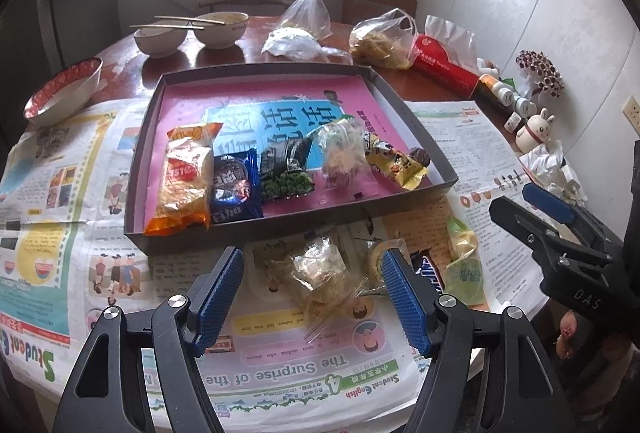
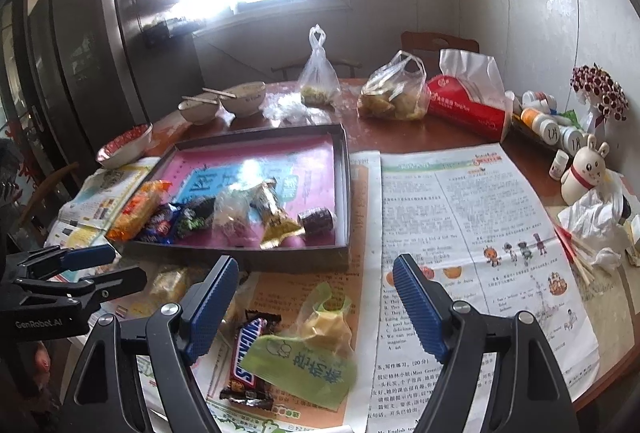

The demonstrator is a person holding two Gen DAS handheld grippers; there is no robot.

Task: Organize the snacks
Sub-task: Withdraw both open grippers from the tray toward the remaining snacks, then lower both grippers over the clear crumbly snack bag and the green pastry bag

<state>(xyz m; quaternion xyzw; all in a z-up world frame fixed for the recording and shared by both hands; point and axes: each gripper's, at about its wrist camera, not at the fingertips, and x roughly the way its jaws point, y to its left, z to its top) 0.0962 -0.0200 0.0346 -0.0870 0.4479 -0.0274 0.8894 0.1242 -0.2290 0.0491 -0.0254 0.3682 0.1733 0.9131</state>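
A shallow grey tray [image 1: 412,131] with a pink lining holds an orange noodle packet [image 1: 184,177], a blue cookie packet [image 1: 234,189], a green pea packet [image 1: 286,173], a clear bag [image 1: 344,157] and a yellow packet [image 1: 394,161]. On the newspaper in front of it lie a clear packet [image 1: 320,273], a Snickers bar [image 2: 248,353] and a green packet [image 2: 308,361]. My left gripper [image 1: 313,257] hovers open above the clear packet, its pads apart from it. My right gripper [image 2: 314,261] stands open over the Snickers bar and green packet, holding nothing.
Newspaper [image 2: 460,217] covers the near half of the round wooden table. At the back stand bowls with chopsticks [image 1: 192,31], tied plastic bags [image 1: 380,37] and a red tissue box [image 2: 468,109]. Bottles [image 2: 544,125], a rabbit figure [image 2: 584,169] and crumpled tissue [image 2: 596,217] crowd the right edge.
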